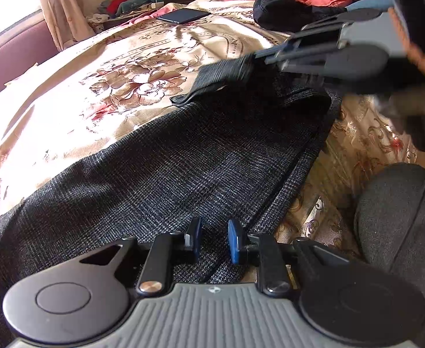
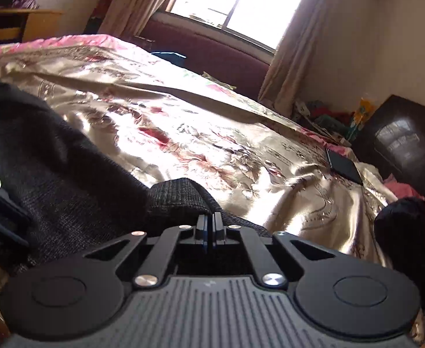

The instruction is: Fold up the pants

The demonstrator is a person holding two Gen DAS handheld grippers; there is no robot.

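The floral satin bedspread [image 1: 102,66] carried everything, and most of it toward the window side lay bare. Along its near edge my dark checked trousers [image 1: 160,174] stretched lengthwise, flat over most of their run. My right gripper [image 2: 209,226] had its fingers pressed together on a band-like end of the trousers, whether waistband or hem I could not tell, and in the left wrist view that end hung lifted above the cloth beneath it. My left gripper [image 1: 213,240] hovered low over the flat fabric with its blue pads [image 1: 235,242] parted and nothing between them.

I judged the step in hand to be carrying the held end over onto the flat part. To do it well, I needed to keep the band level, travel straight along the trouser line so the side seams met, and use the left tongs to pin or pinch the lower layer so it did not drag.

For room, the bedspread's near edge ran close beside the trousers on my right. A black bundle of clothing [image 1: 282,8] and a dark phone [image 1: 183,16] lay toward the headboard end, well apart from the fold path.
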